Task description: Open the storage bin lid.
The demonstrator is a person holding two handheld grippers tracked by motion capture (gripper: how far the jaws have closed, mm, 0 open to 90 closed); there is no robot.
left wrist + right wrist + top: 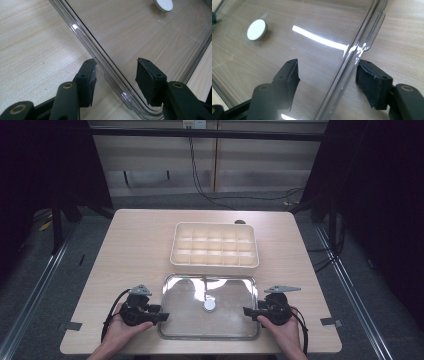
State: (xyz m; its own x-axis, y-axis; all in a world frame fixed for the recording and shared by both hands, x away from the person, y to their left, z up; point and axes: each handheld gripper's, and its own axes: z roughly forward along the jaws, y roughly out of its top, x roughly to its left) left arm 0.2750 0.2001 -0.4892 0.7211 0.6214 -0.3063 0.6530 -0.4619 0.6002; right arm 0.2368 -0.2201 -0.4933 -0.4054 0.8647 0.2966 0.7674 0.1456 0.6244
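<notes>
While it lies flat on the near half of the wooden table (135,235), the clear plastic lid (225,292) shows the grain through it, glare along its rim, and a small white disc (210,304) at its middle. Just beyond it sits a cream compartment box (215,265). The left gripper (164,316) and right gripper (247,311) each straddle a side edge, jaws spread, pads not pressing.

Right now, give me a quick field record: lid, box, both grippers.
lid: clear lid flat on the table, white round knob near its middle
box: cream divided organiser beyond the lid, uncovered
left gripper: at the lid's left edge, jaws straddle the rim, pads not pressing
right gripper: at the lid's right edge, jaws straddle the rim, open
</notes>
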